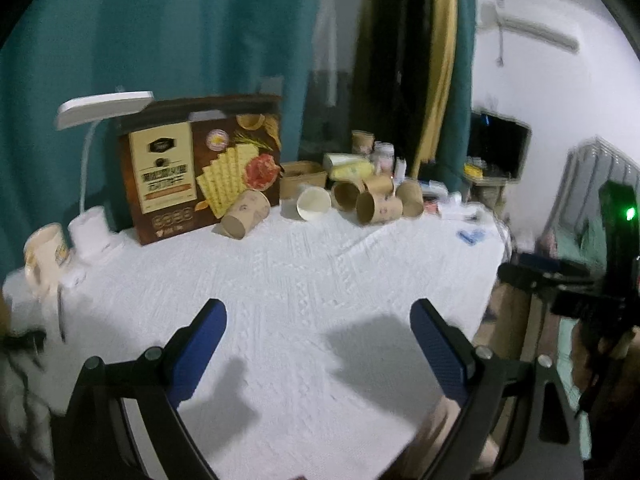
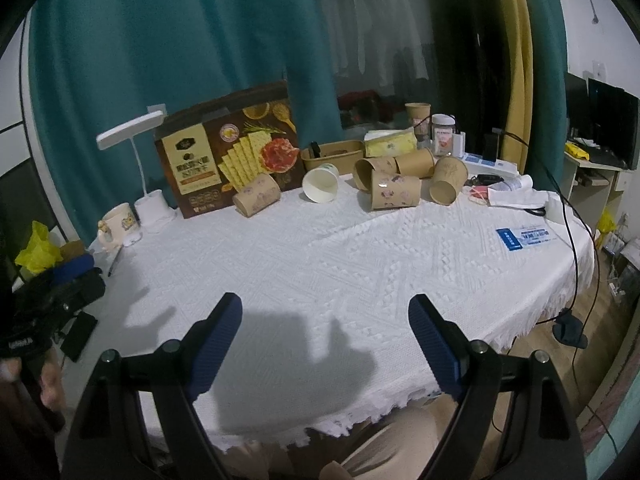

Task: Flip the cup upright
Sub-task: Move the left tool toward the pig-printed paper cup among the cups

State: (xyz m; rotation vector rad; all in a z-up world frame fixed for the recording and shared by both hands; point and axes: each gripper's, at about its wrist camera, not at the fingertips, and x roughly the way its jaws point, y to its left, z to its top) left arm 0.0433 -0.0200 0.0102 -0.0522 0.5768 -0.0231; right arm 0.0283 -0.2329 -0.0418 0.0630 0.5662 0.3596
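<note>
Brown printed cups [image 2: 394, 194] lie on a white textured tablecloth [image 2: 320, 264] before teal curtains [image 2: 168, 40].

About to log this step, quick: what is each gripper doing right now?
Left gripper: jaws open, holding nothing, above the white tablecloth.
Right gripper: jaws open, holding nothing, short of the tipped paper cups.

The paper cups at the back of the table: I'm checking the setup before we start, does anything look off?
Yes. Several brown paper cups lie tipped on their sides in a loose cluster, one lies alone by the cracker box, and a white-lined cup lies with its mouth facing the camera. One cup behind stands upright. Nothing looks spilled.
</note>
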